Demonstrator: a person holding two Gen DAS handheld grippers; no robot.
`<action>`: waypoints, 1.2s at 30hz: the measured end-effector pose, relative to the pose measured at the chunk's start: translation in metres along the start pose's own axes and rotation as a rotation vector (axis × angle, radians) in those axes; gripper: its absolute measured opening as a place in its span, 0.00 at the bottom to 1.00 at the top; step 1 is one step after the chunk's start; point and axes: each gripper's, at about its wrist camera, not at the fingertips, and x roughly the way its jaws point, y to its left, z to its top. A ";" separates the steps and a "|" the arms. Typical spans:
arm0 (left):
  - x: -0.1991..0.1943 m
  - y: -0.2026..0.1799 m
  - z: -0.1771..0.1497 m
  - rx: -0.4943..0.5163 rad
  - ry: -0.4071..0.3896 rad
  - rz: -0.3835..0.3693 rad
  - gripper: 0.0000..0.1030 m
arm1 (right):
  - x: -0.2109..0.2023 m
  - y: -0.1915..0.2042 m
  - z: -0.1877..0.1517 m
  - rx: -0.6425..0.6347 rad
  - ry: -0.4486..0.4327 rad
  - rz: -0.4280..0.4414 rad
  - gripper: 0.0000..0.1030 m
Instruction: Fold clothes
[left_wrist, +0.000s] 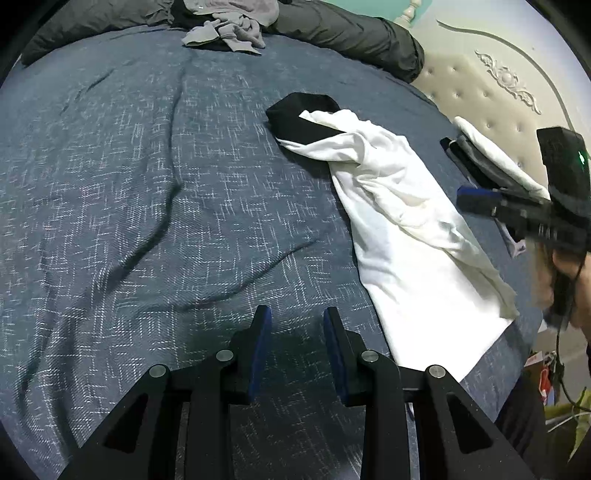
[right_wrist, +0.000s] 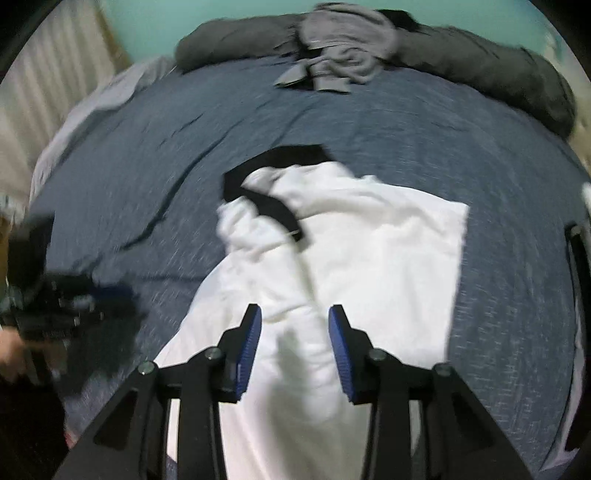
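Two grippers, left gripper (left_wrist: 297, 325) and right gripper (right_wrist: 294, 325), hover with fingers parted and empty; the crumpled white garment (right_wrist: 369, 236) at frame centre risks bunching if pinched through several layers.

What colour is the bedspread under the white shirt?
Dark blue bedspread with white flecks; clearest in the left wrist view.
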 end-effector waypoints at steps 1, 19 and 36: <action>-0.001 0.000 0.000 -0.002 -0.001 -0.001 0.31 | 0.002 0.007 -0.001 -0.011 0.003 0.003 0.37; -0.006 0.008 0.005 -0.017 -0.016 -0.010 0.34 | 0.051 0.028 0.021 -0.019 0.066 -0.037 0.05; 0.000 0.005 0.004 -0.001 0.001 -0.009 0.35 | -0.017 -0.053 0.043 0.111 -0.056 -0.108 0.03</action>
